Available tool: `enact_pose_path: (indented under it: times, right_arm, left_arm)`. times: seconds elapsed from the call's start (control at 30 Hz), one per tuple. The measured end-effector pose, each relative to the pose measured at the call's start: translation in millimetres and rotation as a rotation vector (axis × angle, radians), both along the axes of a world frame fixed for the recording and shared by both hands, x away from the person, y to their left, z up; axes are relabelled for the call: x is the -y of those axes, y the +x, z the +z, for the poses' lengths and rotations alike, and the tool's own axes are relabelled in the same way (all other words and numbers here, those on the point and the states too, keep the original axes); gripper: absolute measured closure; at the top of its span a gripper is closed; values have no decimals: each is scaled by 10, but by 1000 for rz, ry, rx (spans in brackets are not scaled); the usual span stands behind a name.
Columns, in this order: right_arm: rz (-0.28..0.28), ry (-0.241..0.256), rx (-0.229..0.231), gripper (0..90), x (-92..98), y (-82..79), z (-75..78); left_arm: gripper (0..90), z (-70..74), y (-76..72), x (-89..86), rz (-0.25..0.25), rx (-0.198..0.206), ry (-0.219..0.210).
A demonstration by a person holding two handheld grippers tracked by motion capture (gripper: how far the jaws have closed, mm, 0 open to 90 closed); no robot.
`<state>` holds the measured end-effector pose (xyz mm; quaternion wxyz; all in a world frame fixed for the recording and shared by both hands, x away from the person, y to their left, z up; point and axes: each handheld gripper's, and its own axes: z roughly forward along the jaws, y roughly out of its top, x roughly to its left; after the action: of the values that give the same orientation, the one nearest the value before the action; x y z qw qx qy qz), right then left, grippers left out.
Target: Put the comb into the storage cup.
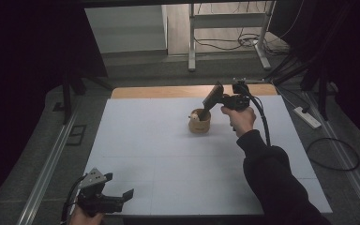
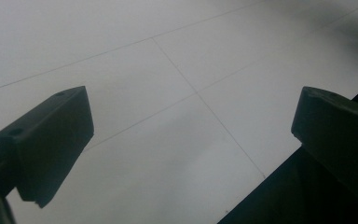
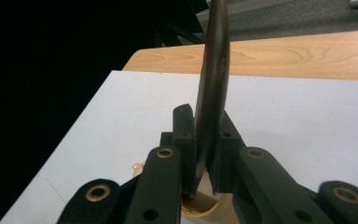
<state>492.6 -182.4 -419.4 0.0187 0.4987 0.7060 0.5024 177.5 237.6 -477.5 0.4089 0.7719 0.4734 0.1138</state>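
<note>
Two black handheld grippers w/ thick black cables. Left gripper [image 1: 127, 193]: blocky matte jaws, grey three-cornered plate [image 1: 95, 177] on top. Right gripper [image 3: 203, 161]: black linkage arms w/ brass-ringed pivot holes. Person wears a dark long sleeve [image 1: 269, 173] on right arm.

I'm stretching my right arm far forward — right gripper [image 1: 214, 96] tilting down, jaws clamping tight — while my left gripper [image 1: 122, 197] is idling, jaws gaping.
</note>
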Motion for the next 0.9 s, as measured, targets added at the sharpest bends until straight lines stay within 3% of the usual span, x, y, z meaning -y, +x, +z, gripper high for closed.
enact_pose_path:
  times: [0.33, 0.63, 0.9]
  right_arm:
    - [-20, 38, -28, 823, 98, 32, -72]
    - [-67, -39, -18, 752, 135, 44, -123]
    - [-79, -73, -5, 674, 138, 38, -127]
  left_arm:
    - [0, -1, 5, 9, -2, -4, 4]
    - [0, -3, 9, 7, -1, -5, 4]
    - [0, -3, 9, 6, 0, -6, 3]
